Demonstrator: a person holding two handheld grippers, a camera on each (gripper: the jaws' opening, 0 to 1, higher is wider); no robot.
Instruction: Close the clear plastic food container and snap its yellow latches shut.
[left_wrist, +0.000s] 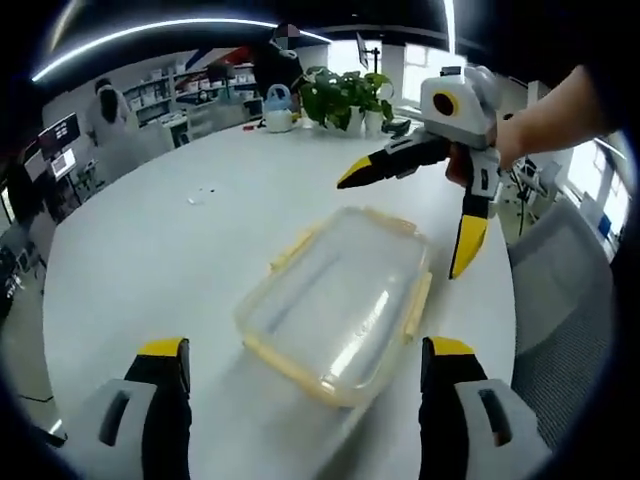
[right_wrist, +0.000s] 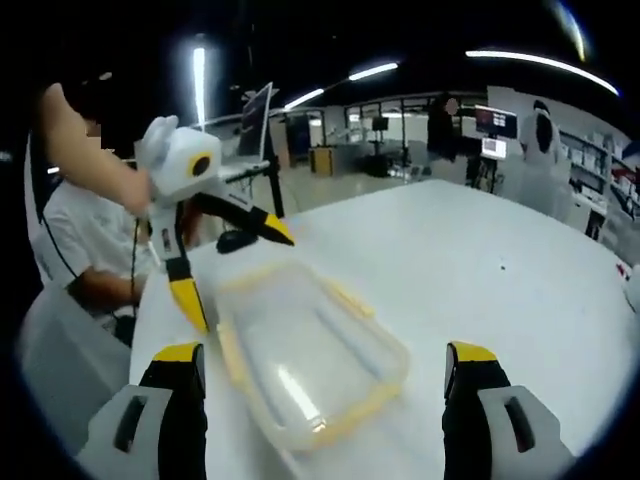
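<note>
White round table in open office, potted plants at far edge. Clear plastic container, rounded rectangle, yellow latches along edges, lies flat mid-table, long axis diagonal. Left gripper and right gripper both spread wide, holding nothing.

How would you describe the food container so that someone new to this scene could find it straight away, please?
Start with the large white table; near its edge, between the two open grippers, lies the container. It is a flat rectangular box of clear plastic with pale yellow latches along its sides, unlike the potted plants and watering can at the table's far end.
</note>
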